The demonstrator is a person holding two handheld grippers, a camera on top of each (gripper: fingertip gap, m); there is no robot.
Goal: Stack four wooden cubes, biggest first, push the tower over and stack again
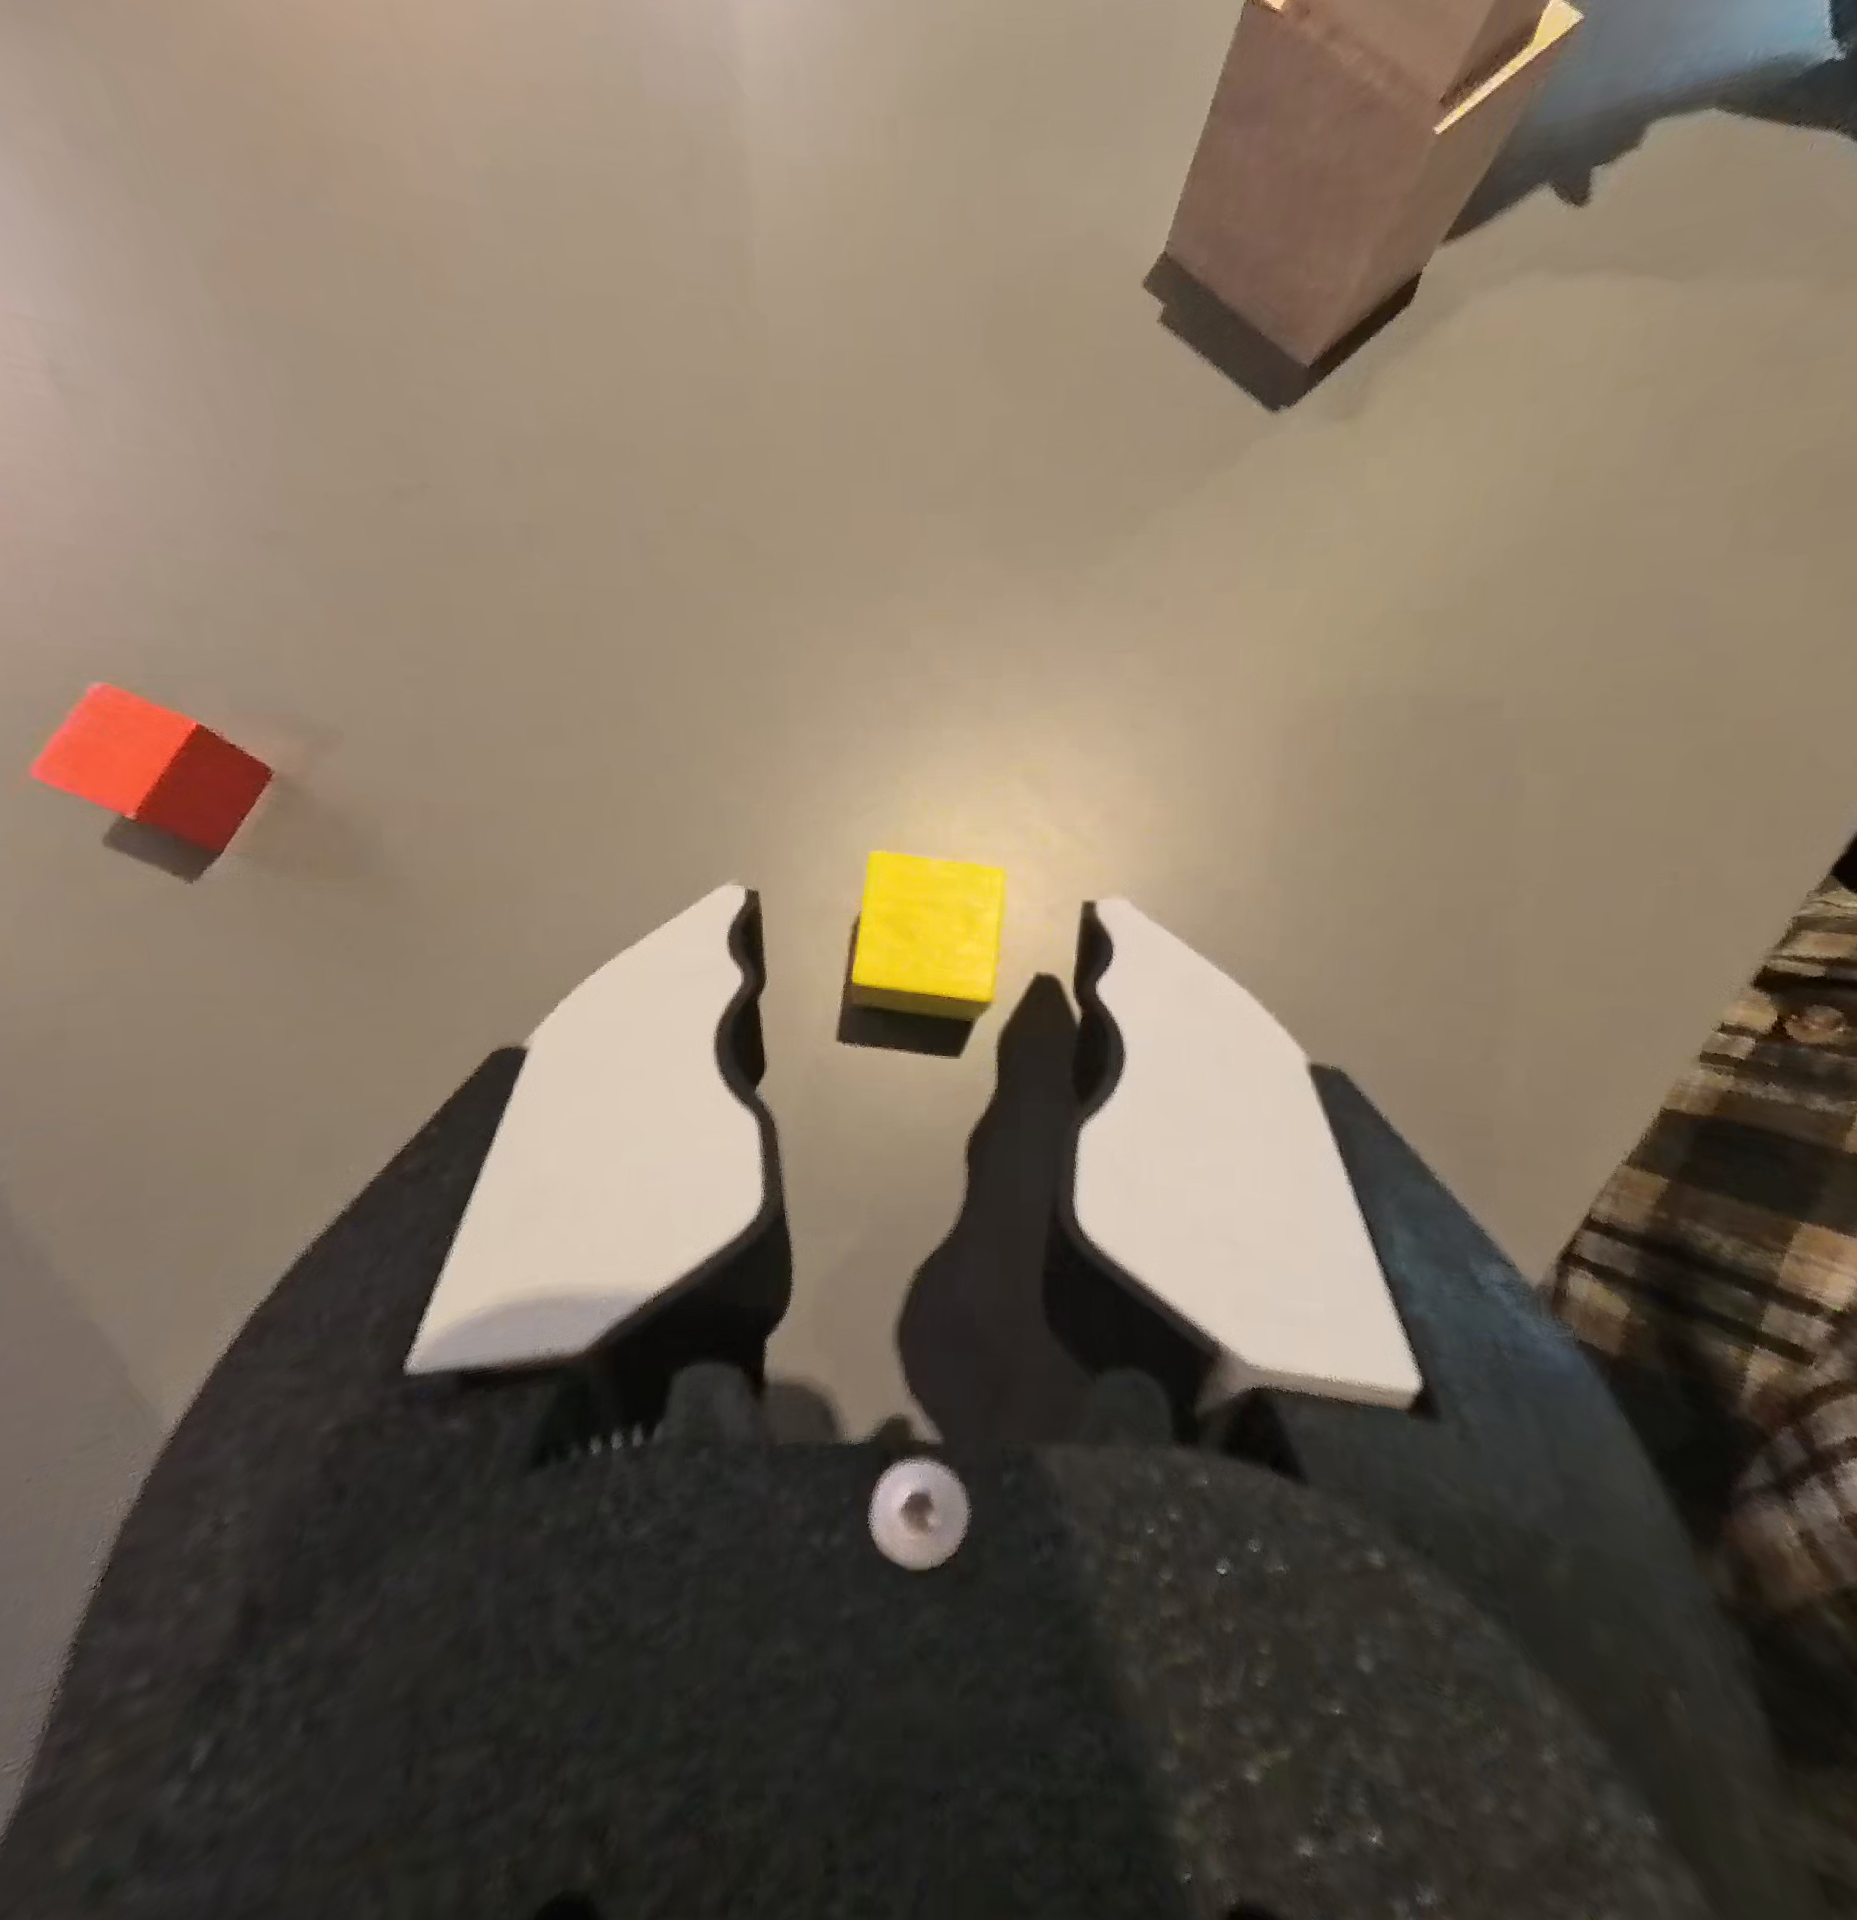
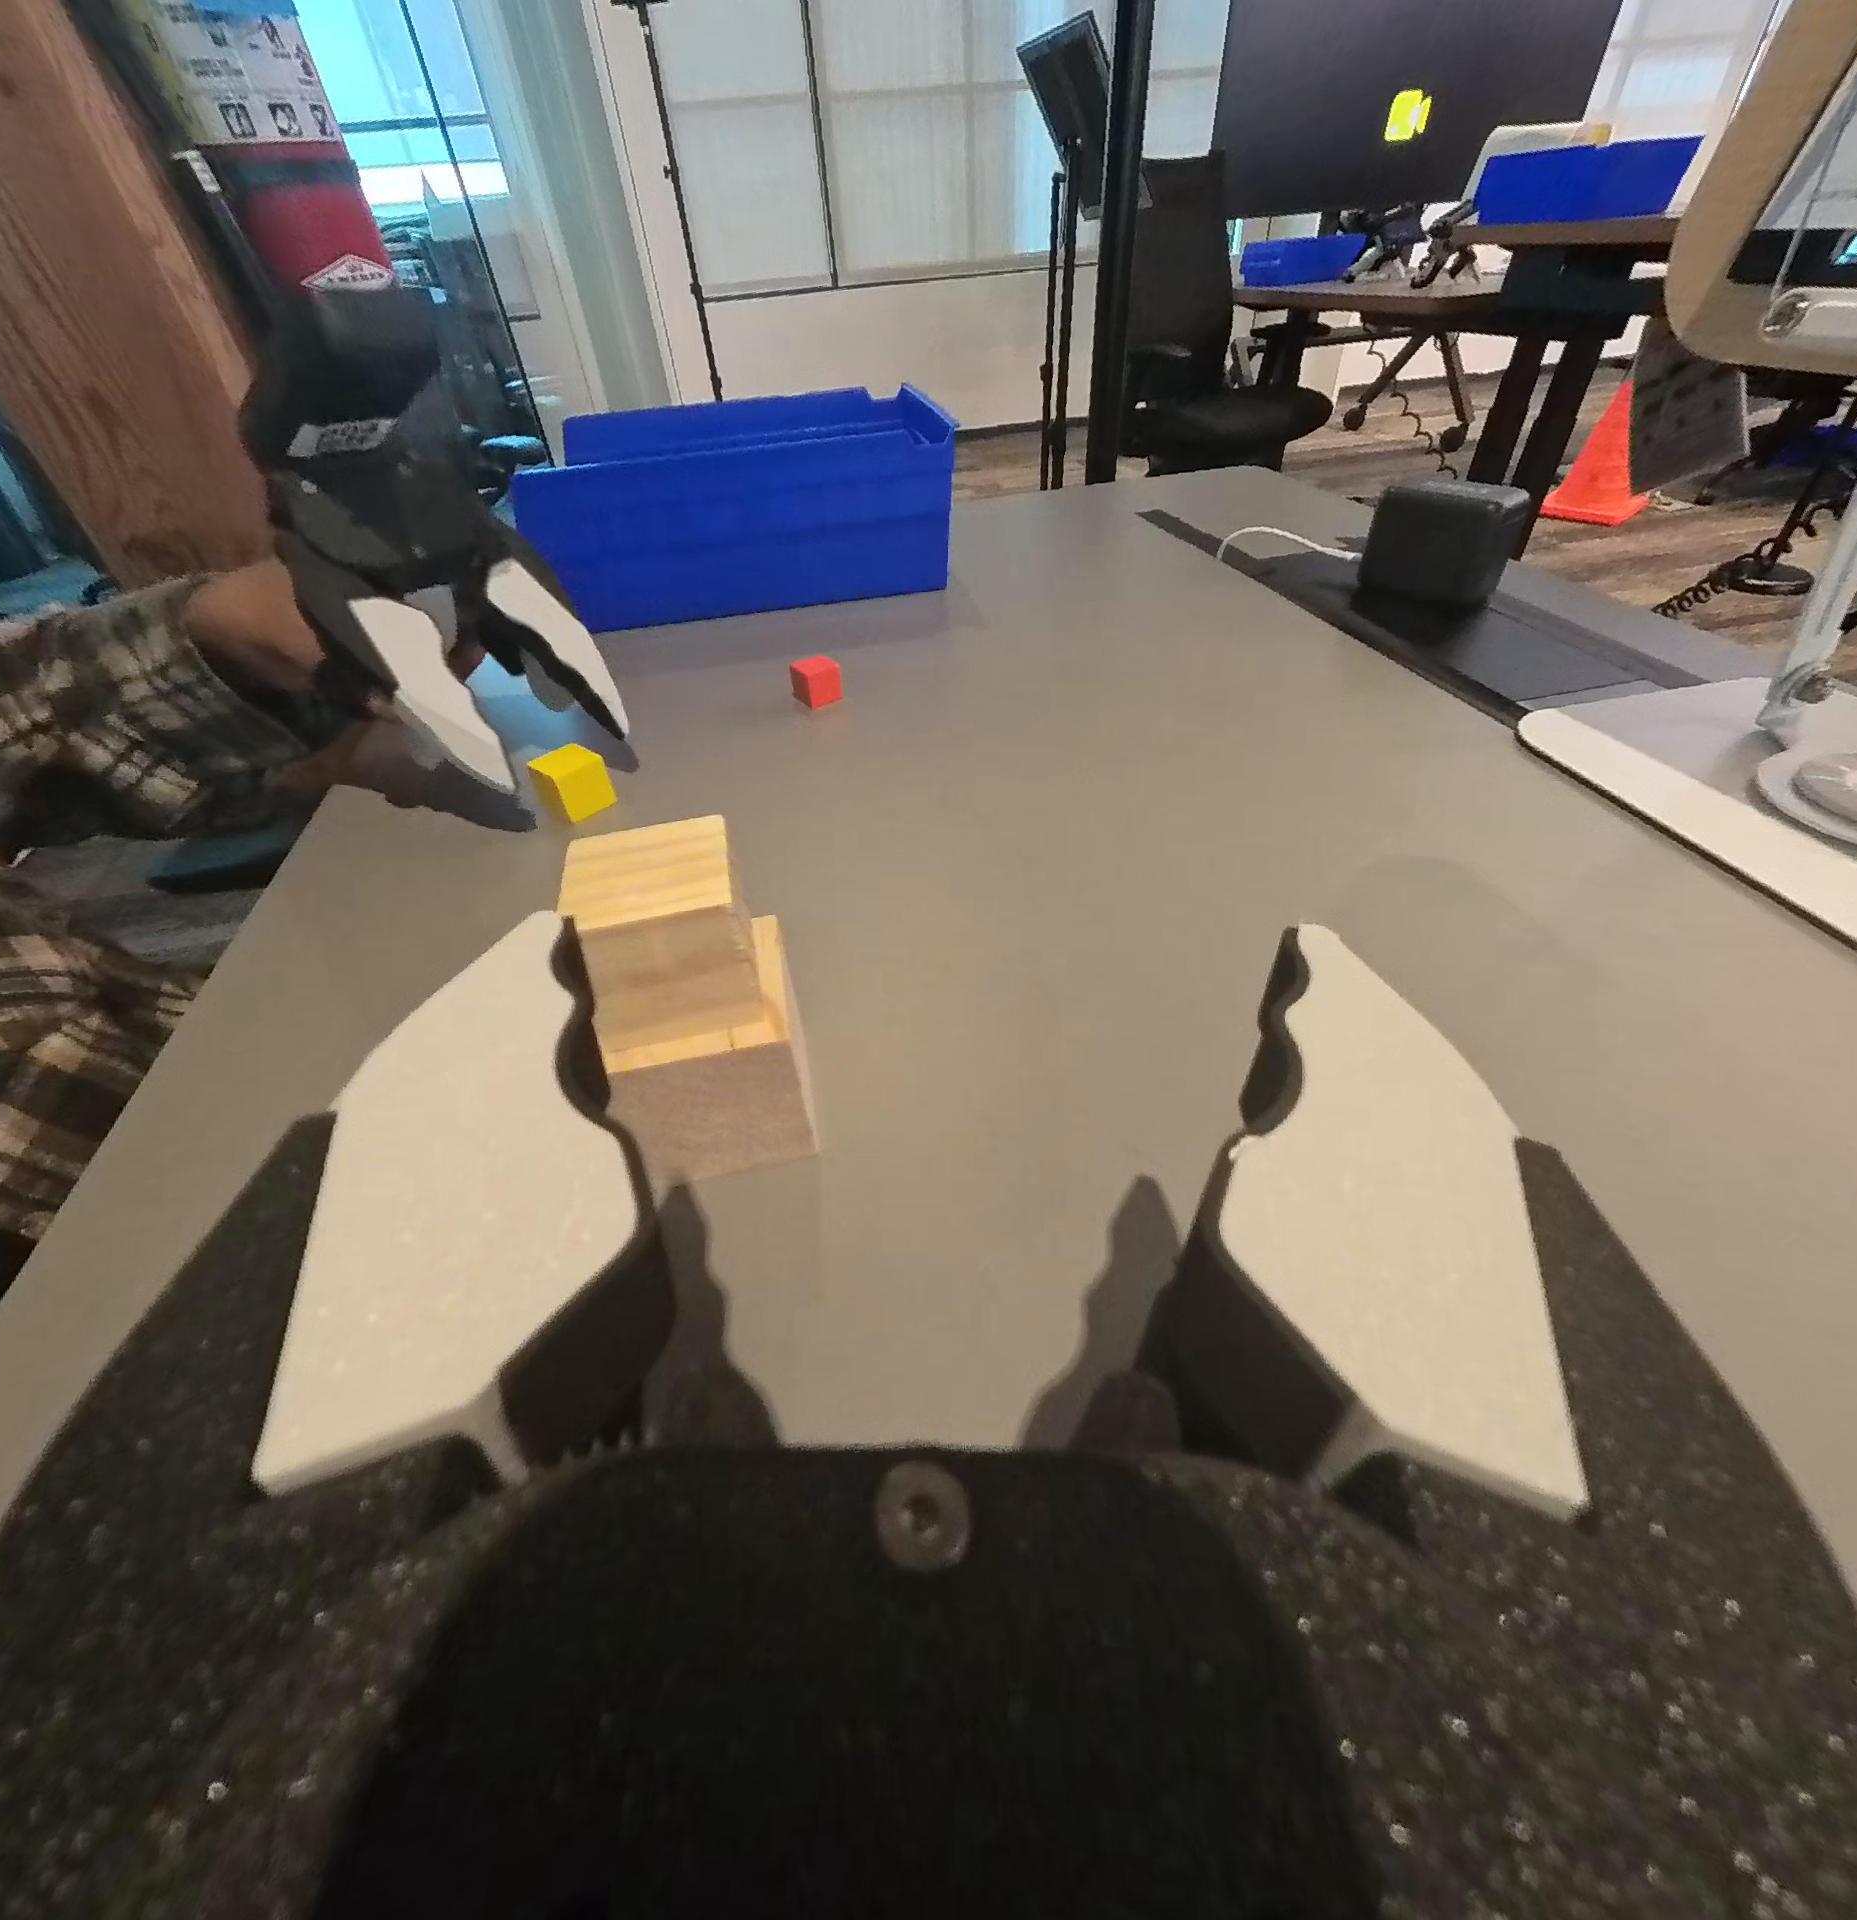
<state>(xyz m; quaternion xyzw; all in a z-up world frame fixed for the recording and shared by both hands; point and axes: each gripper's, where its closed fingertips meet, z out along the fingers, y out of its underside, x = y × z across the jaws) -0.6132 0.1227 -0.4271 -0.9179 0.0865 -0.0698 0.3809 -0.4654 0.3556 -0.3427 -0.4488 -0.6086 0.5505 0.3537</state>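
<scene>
Two plain wooden cubes stand stacked on the grey table, the larger one below and the smaller one on top. The stack also shows in the left wrist view at the top right. A small yellow cube sits on the table between the fingers of my open left gripper, untouched. In the right wrist view the left gripper straddles the yellow cube. A small red cube lies apart. My right gripper is open and empty, its left finger close by the stack.
A blue bin stands at the far end of the table. A black box with a white cable sits on a dark mat at the right. A white lamp base is at the right edge. A plaid sleeve is at the table's side. My right fingertips sit around 30 centimetres from my left ones.
</scene>
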